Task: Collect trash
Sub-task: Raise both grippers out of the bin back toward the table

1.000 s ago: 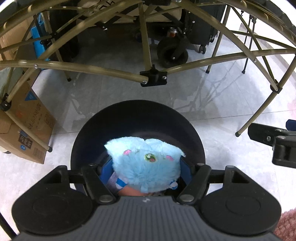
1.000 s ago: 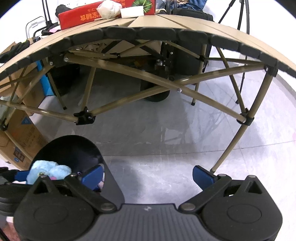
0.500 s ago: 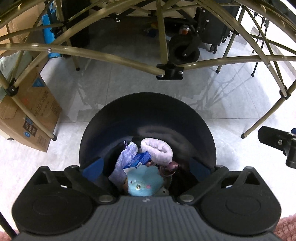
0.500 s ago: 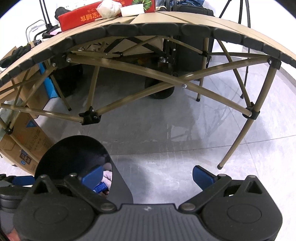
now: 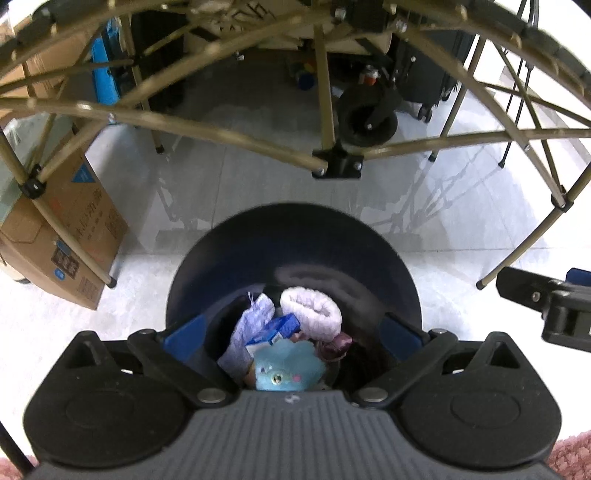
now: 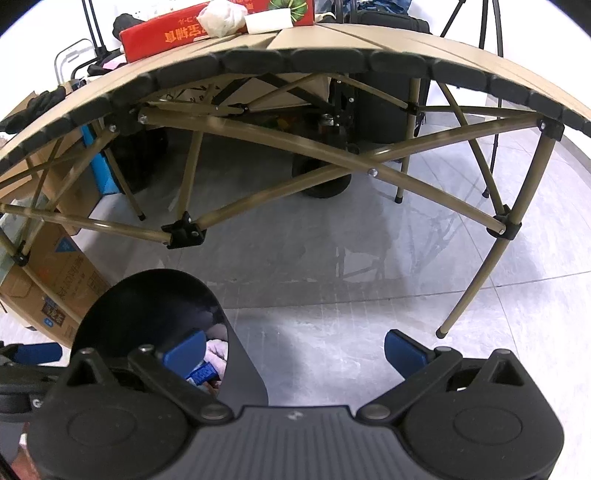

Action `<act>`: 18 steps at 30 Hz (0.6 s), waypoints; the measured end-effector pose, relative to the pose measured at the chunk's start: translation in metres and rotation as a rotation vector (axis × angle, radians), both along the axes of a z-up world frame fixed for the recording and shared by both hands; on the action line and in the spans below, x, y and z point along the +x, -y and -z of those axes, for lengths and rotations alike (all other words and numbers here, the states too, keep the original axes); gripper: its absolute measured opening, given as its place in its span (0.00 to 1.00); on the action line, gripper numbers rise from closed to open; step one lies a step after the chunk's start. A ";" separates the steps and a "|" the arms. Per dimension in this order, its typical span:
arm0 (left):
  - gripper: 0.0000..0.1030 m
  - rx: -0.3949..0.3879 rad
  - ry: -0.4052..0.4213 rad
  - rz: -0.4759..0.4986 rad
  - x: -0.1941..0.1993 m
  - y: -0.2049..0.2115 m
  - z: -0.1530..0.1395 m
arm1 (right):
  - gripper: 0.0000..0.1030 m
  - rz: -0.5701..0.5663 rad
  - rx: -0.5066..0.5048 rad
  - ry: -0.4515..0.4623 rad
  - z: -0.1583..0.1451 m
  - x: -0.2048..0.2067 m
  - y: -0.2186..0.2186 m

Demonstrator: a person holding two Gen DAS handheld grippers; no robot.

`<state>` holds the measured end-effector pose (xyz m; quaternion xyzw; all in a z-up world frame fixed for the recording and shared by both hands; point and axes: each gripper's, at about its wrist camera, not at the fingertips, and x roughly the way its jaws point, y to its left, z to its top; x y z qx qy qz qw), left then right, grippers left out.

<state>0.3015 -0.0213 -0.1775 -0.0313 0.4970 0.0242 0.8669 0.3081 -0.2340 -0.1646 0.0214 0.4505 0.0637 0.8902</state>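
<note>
A black round trash bin point(image 5: 295, 236) stands on the floor under my left gripper point(image 5: 293, 334), which is open and empty above its mouth. Inside lie a light blue plush toy point(image 5: 286, 371), a white fuzzy roll point(image 5: 312, 312), a blue carton point(image 5: 275, 330) and a pale purple cloth point(image 5: 245, 338). My right gripper point(image 6: 293, 349) is open and empty, just right of the bin point(image 6: 147, 295), over bare floor. The right gripper also shows at the right edge of the left wrist view point(image 5: 550, 302).
A folding table point(image 6: 332, 59) with a tan metal frame point(image 5: 221, 125) spans above the floor ahead. A red box point(image 6: 192, 29) and crumpled white trash point(image 6: 221, 14) lie on it. Cardboard boxes point(image 5: 62, 236) stand left. A wheeled cart point(image 5: 369, 118) is behind.
My left gripper opened and let go of the blue plush toy, which dropped into the bin. Both grippers have since lifted slightly. The right gripper stayed open.
</note>
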 end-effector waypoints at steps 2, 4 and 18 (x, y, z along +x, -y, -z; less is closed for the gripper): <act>1.00 -0.011 0.021 -0.007 -0.004 -0.001 -0.007 | 1.00 -0.006 0.007 0.009 -0.004 -0.002 0.001; 1.00 -0.031 0.042 -0.015 -0.008 -0.004 -0.015 | 1.00 -0.015 0.021 0.027 -0.011 -0.006 0.001; 1.00 -0.039 0.261 -0.027 -0.038 -0.023 -0.077 | 1.00 -0.076 0.121 0.286 -0.073 -0.038 0.008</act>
